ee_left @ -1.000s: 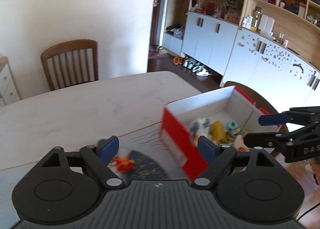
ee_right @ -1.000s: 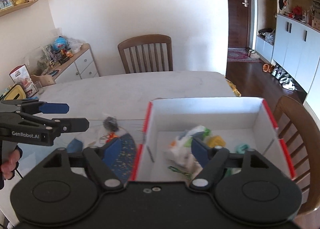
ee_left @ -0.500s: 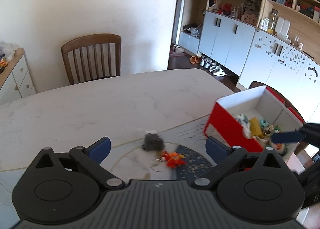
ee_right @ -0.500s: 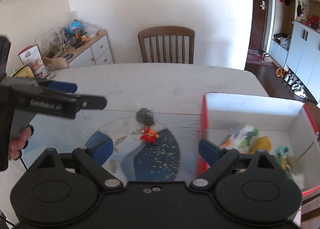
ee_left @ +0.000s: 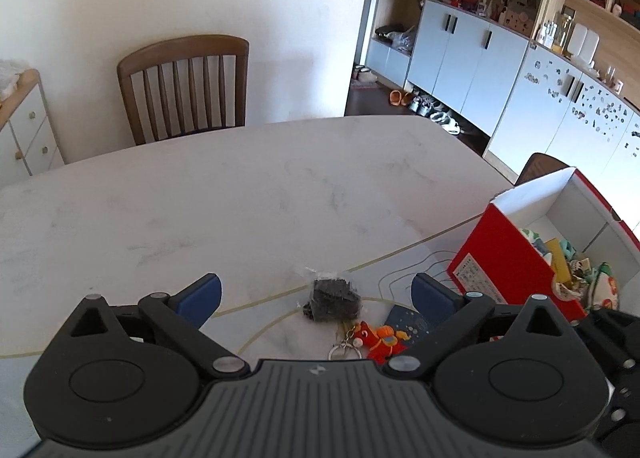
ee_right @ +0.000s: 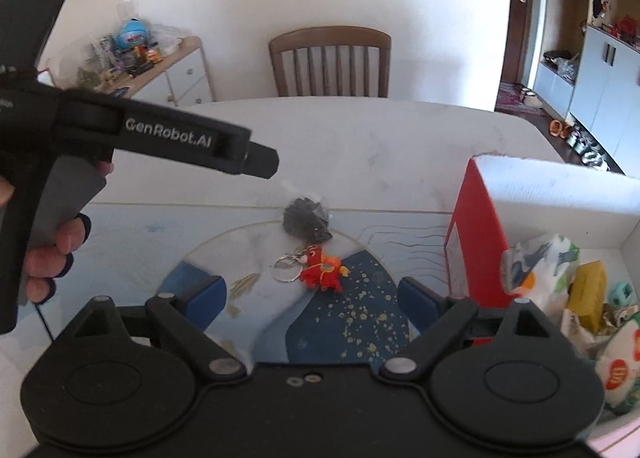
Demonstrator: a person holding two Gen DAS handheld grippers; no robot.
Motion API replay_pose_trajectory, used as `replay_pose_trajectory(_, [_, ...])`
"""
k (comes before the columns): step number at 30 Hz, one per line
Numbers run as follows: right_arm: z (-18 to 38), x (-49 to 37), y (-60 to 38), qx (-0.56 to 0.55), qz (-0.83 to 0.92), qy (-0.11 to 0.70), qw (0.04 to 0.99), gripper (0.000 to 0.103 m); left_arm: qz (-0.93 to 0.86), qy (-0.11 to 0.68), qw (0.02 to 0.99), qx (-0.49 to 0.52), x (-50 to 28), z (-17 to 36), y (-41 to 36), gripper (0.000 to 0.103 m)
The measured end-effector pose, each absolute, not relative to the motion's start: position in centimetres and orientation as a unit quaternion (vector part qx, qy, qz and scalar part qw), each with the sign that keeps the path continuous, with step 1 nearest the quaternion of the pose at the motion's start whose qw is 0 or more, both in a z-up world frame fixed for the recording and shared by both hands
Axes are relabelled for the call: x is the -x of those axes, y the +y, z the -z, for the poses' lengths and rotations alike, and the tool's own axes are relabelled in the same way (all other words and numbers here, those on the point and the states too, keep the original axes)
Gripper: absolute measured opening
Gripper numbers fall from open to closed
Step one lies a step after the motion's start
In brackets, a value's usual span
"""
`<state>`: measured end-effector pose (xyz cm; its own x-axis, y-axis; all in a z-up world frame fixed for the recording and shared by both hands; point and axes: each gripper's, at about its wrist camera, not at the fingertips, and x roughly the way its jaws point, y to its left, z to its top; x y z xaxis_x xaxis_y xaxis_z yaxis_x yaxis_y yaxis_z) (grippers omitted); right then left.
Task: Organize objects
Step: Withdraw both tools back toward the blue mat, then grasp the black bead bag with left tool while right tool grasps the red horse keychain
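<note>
1. Against the earlier frames, I see both views swung off the red box [ee_left: 516,258] toward the placemat [ee_right: 352,314]. A second ago the box filled the middle of each view. It now sits at the right edge in both.
2. The dark bagged item [ee_left: 332,298] and the red horse keychain [ee_left: 380,338] were blurred a second ago. Both now read sharp and nearer the centre.
3. Left gripper [ee_left: 316,294]: jaws wider than a second ago, spread about as far as I have seen them. Nothing between the pads. The bagged item lies on the table [ee_left: 240,198] beyond, in line with the gap.
4. Right gripper [ee_right: 312,298]: also wider than a second ago, well spread, holding nothing. The keychain lies on the mat in line with its gap, untouched.
5. Keychain position: on the placemat, just on the near side of the bagged item and touching or nearly touching it; I cannot tell which. It is left of the box and apart from it.
6. Keychain orientation, right wrist view: the metal ring [ee_right: 285,268] lies to the left. The long axis runs roughly left to right, dipping slightly toward me at the right end.
7. The left gripper's body crosses the upper left of the right wrist view, with a hand [ee_right: 48,254] on its grip.
8. The box holds assorted packets and small toys [ee_right: 568,290].
</note>
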<state>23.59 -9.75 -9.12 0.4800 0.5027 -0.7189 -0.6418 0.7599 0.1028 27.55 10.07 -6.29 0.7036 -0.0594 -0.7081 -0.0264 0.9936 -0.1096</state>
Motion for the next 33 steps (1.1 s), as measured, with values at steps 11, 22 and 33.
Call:
replay_pose_trajectory(11, [13.2,-26.5,-7.2,0.108,-0.316,0.399,0.854,0.086,0.010,0.412,0.910,0.048,-31.5,10.7,9.8,0.102])
replay_pose_trajectory(22, [15.5,-27.7,-5.5,0.115,-0.315,0.407,0.850,0.076,0.004,0.418,0.908,0.011,-32.8,13.6,8.5,0.102])
replay_pose_trajectory(33, [16.3,-27.4,-5.5,0.115,-0.316,0.405,0.850,0.066,0.017,0.413,0.911,0.008,-33.1,14.1,8.1,0.067])
